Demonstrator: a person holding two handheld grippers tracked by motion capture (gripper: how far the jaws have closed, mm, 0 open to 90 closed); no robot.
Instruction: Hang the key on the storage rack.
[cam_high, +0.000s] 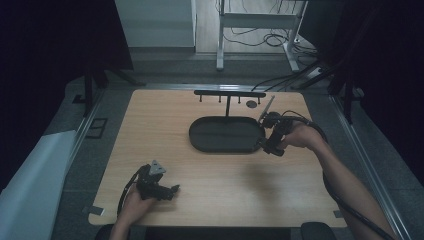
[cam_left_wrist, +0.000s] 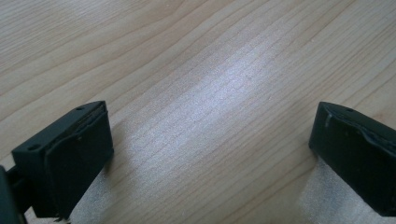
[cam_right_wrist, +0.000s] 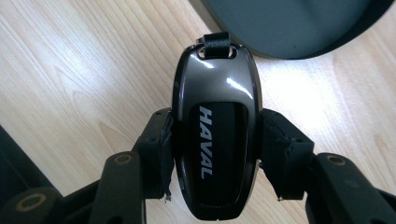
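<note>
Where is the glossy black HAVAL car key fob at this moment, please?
The glossy black HAVAL key fob is clamped between the right gripper's jaws, above the wooden table, beside the dark oval tray's right end.

We see the high view dim and dark at both sides, the table (cam_high: 210, 165) lit softly. Closer up, glare streaks the wood, and highlights shine sharply on the key fob (cam_right_wrist: 215, 135).
</note>
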